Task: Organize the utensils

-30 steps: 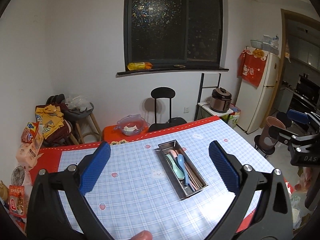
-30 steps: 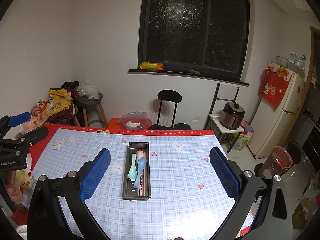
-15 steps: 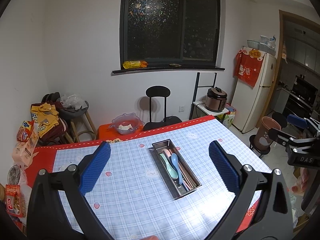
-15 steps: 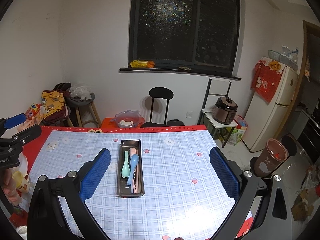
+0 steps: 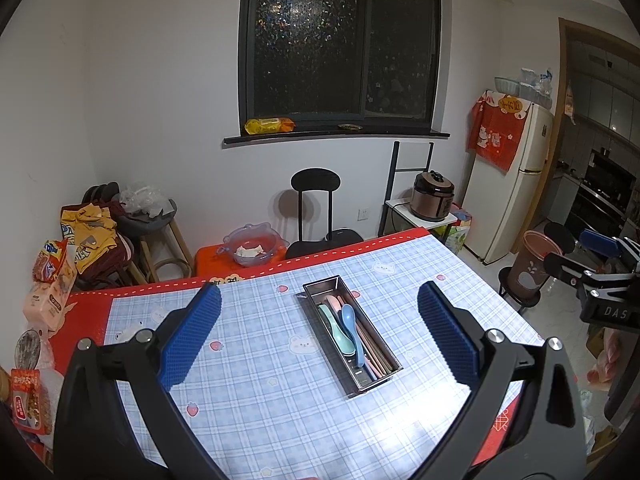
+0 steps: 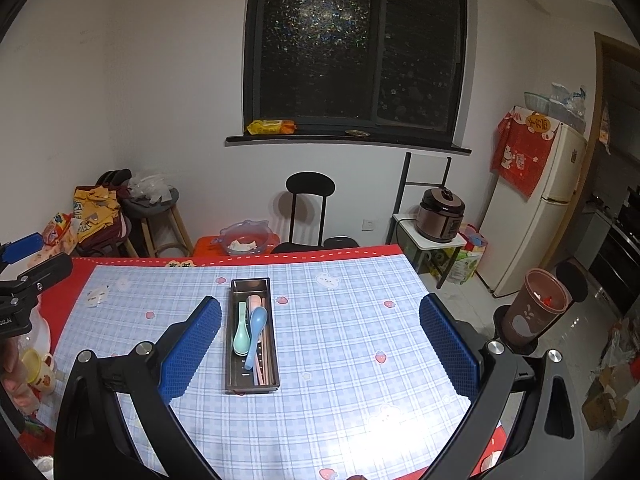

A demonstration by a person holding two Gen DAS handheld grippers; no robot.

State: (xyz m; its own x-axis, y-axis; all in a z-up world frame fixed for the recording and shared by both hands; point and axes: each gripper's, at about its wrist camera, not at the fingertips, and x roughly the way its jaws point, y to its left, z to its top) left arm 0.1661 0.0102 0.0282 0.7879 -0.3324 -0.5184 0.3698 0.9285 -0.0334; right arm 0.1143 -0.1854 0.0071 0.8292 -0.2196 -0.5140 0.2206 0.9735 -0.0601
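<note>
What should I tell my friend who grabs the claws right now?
Left claw: open, empty, held above the table.
Right claw: open, empty, also above the table.
The metal tray sits mid-table, holding the green spoon, blue spoon, a pink utensil and chopsticks.
Done: every utensil in view is in the tray.
Left: nothing loose shows on the cloth; check, then stop.

Dim indoor light, ceiling-lamp glare on tablecloth (image 6: 380, 420), strong fisheye bending, dark vignetted corners
</note>
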